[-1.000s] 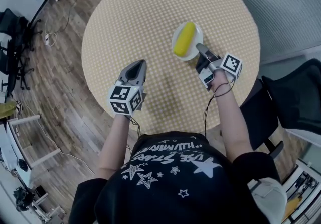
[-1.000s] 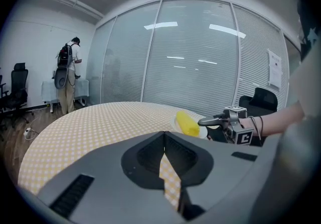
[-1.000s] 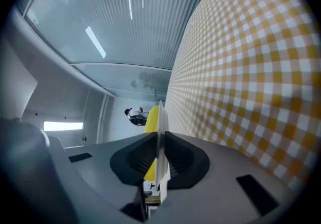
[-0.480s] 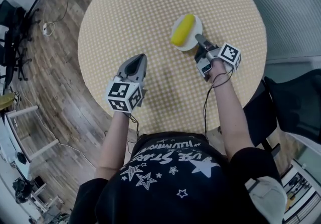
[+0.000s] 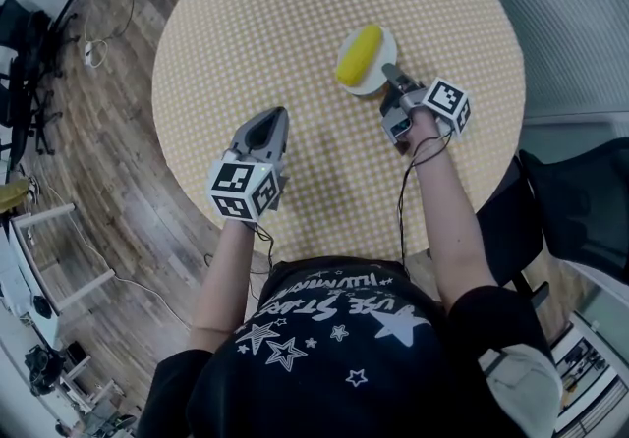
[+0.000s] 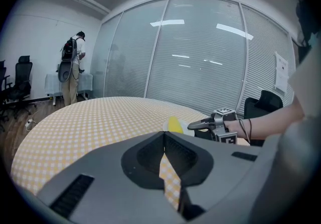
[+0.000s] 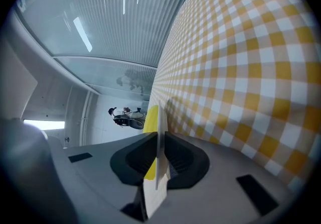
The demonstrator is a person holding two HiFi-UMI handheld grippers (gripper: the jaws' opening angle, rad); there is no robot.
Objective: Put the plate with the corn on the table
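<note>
**Rim pinch on a stiff plate**

The right hand-held gripper (image 5: 391, 73) is clamped on the rim of the plate (image 5: 371, 84), upper centre, at the tabletop (image 5: 295, 4). The plate is likely rigid and breakable, and the loose corn (image 5: 359, 55) may roll. The left hand-held gripper (image 5: 277, 116) is closed and empty.

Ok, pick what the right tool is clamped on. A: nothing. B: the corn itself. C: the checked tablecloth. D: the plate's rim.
D: the right tool is shut on the thin white rim of the plate, and the corn lies on that plate untouched.
</note>
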